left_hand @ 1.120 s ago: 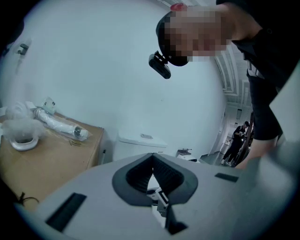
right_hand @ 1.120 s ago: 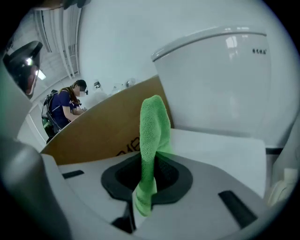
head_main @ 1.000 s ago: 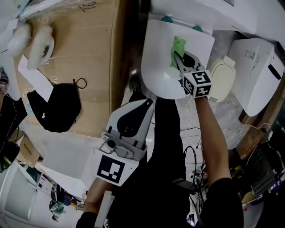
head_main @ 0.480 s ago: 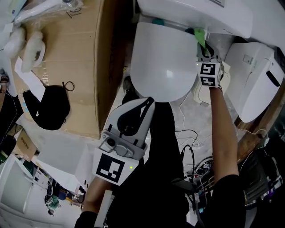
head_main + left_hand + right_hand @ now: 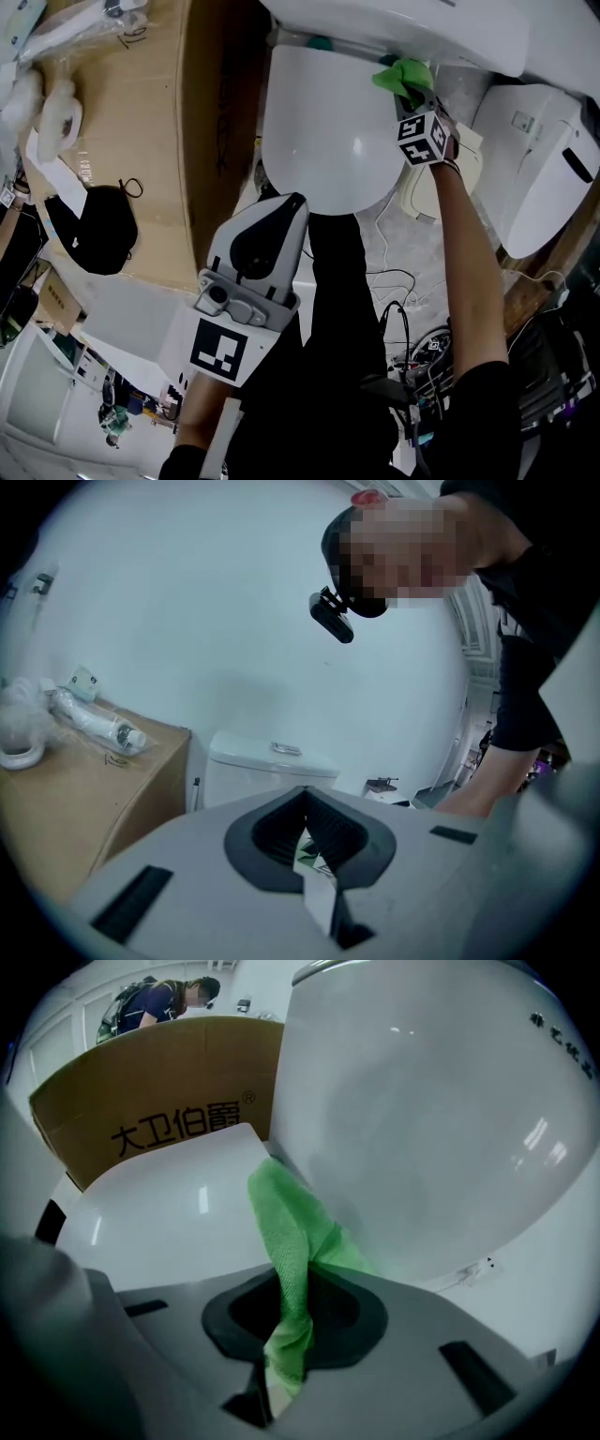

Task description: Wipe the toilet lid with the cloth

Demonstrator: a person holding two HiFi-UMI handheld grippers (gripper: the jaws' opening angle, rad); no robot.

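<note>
The white toilet lid [image 5: 323,131] lies closed below the tank [image 5: 394,28]. My right gripper [image 5: 410,94] is shut on a green cloth [image 5: 401,75], which it presses at the lid's back right corner, against the foot of the tank. In the right gripper view the cloth [image 5: 295,1241] runs up from between the shut jaws of the right gripper [image 5: 289,1283], with the lid [image 5: 169,1213] to the left and the tank [image 5: 422,1119] to the right. My left gripper [image 5: 286,211] hovers at the lid's front edge; in its own view the left gripper [image 5: 305,799] is shut and holds nothing.
A cardboard box [image 5: 141,141] stands left of the toilet, with a black mask [image 5: 103,230] and plastic-wrapped parts on top. A second white toilet part [image 5: 544,159] and a beige lid [image 5: 464,178] sit to the right. Cables [image 5: 403,309] trail on the floor.
My right gripper carried the cloth from the lid's right middle back to the rear corner by the tank, then a little left. The left gripper stayed about where it was.
</note>
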